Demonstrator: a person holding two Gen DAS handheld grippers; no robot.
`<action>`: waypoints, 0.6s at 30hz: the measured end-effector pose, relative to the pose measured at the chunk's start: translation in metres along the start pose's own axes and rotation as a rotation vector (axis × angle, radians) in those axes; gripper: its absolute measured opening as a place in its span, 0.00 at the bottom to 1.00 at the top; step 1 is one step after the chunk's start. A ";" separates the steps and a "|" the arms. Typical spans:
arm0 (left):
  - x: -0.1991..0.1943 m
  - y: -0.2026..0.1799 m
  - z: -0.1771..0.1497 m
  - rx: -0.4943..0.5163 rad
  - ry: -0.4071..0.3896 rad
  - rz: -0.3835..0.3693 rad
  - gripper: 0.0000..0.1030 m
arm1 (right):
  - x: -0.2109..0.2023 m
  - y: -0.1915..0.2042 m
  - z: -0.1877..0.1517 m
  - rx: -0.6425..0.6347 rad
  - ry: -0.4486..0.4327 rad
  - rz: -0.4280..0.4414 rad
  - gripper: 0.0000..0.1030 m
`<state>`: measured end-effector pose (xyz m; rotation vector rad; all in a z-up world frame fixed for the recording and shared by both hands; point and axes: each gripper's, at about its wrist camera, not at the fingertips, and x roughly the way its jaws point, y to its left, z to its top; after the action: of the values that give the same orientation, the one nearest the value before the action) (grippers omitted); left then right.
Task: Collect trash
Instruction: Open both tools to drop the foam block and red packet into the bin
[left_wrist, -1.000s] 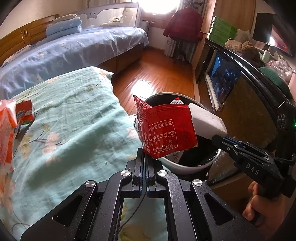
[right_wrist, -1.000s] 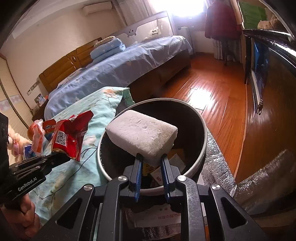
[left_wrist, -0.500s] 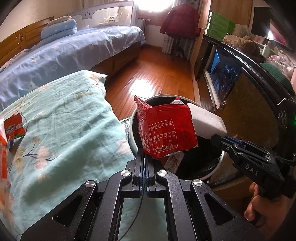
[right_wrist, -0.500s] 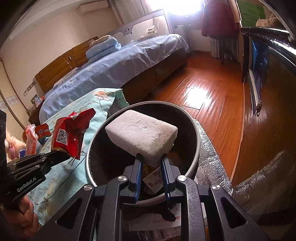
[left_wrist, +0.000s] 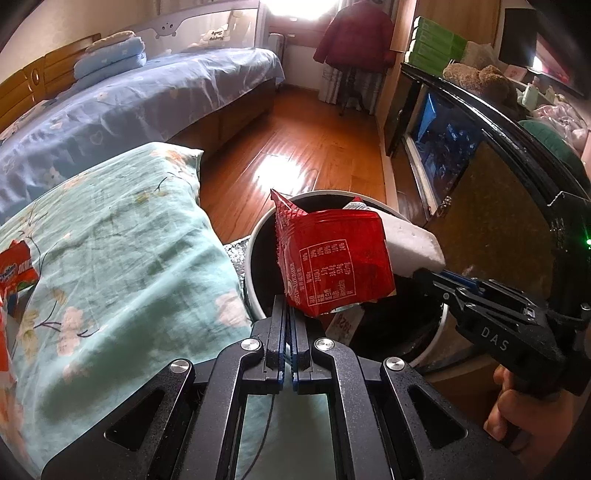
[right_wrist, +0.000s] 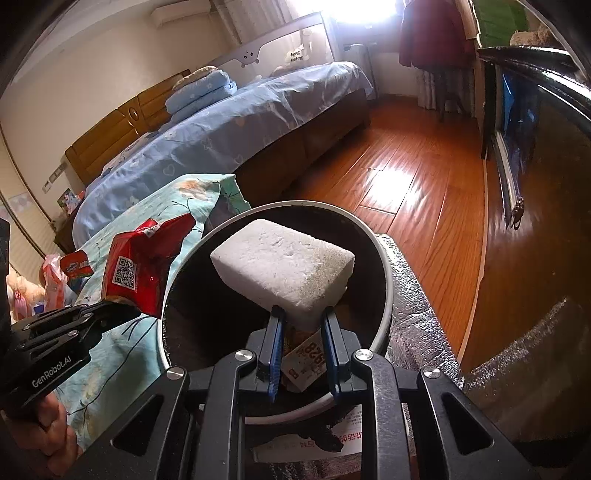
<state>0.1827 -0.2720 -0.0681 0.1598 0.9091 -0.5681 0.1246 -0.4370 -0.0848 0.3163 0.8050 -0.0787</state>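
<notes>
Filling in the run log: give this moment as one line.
left gripper: jaws shut on red foil snack wrapper | right gripper: jaws shut on white foam block | both over round white-rimmed trash bin

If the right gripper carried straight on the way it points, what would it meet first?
Probably the inside of the trash bin: the right gripper, shut on the white foam block, aims down into its dark opening, where paper scraps lie. Depth is unclear.

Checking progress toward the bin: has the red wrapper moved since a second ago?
Yes. In the right wrist view the red wrapper has shifted right, closer to the bin's rim.
</notes>
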 end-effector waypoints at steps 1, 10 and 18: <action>0.000 0.000 0.001 -0.001 0.000 -0.002 0.01 | 0.001 0.000 0.001 0.001 0.000 -0.001 0.20; -0.008 0.009 -0.004 -0.038 -0.017 0.000 0.32 | 0.000 -0.004 0.007 0.014 -0.008 -0.021 0.44; -0.037 0.034 -0.031 -0.100 -0.058 0.037 0.47 | -0.011 0.006 0.000 0.029 -0.039 0.014 0.71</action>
<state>0.1619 -0.2174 -0.0618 0.0688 0.8742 -0.4895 0.1177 -0.4320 -0.0754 0.3474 0.7630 -0.0832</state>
